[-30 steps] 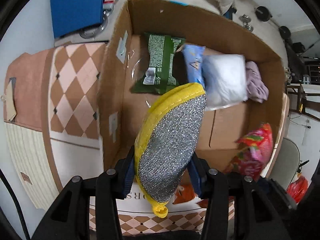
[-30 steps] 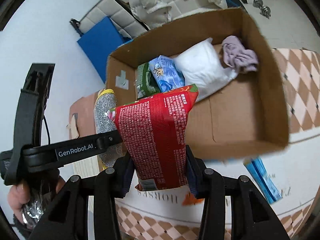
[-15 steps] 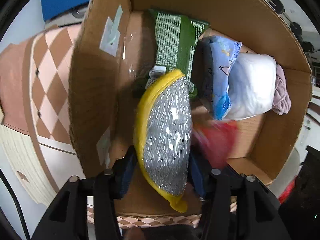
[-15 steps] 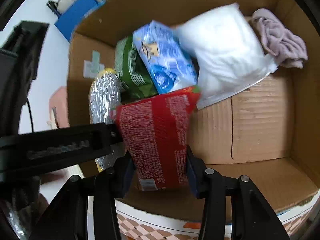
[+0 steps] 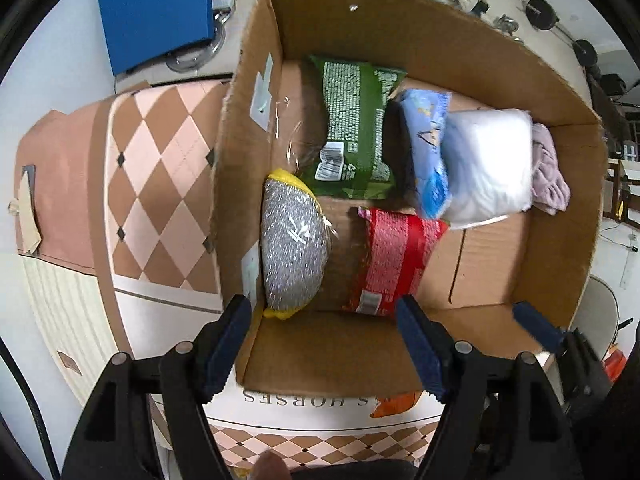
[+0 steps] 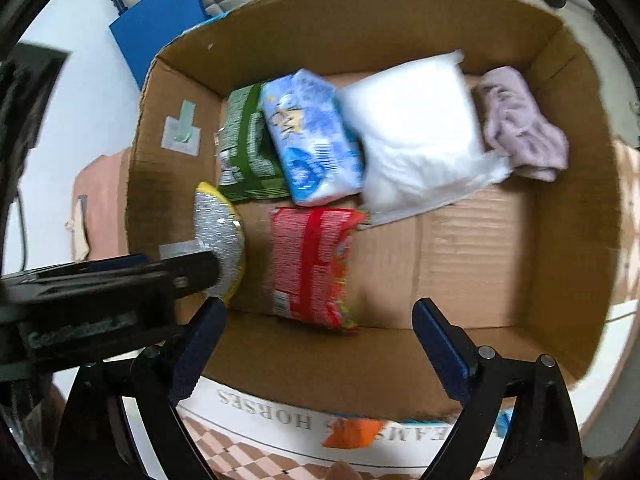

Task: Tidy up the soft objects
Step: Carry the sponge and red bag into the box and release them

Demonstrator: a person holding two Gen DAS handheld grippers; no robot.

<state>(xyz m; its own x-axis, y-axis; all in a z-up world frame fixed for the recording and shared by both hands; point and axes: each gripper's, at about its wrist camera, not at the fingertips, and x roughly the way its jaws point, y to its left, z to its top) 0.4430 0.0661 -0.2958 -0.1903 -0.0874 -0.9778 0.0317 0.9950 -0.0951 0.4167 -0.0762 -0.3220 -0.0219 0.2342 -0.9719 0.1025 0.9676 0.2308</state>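
Note:
A cardboard box (image 5: 560, 248) (image 6: 568, 240) holds soft packs. The silver and yellow scrub sponge (image 5: 292, 244) (image 6: 220, 236) lies on the box floor by the left wall. The red snack pack (image 5: 394, 260) (image 6: 310, 264) lies beside it. Behind them lie a green pack (image 5: 352, 128) (image 6: 248, 148), a blue pack (image 5: 426, 152) (image 6: 312, 136), a white pouch (image 5: 488, 160) (image 6: 416, 132) and a mauve cloth (image 5: 548, 172) (image 6: 520, 124). My left gripper (image 5: 324, 344) is open and empty above the box's near wall. My right gripper (image 6: 320, 348) is open and empty too.
The box stands on a checkered mat (image 5: 152, 184) with a printed cloth (image 6: 280, 420) under its near side. A blue board (image 5: 156, 8) (image 6: 156, 36) stands behind the box on the left. The left gripper's body (image 6: 100, 292) crosses the right wrist view at the left.
Both grippers opened. The sponge dropped from the left gripper and the red pack from the right gripper onto the box floor. Both grippers pulled back toward the near wall.

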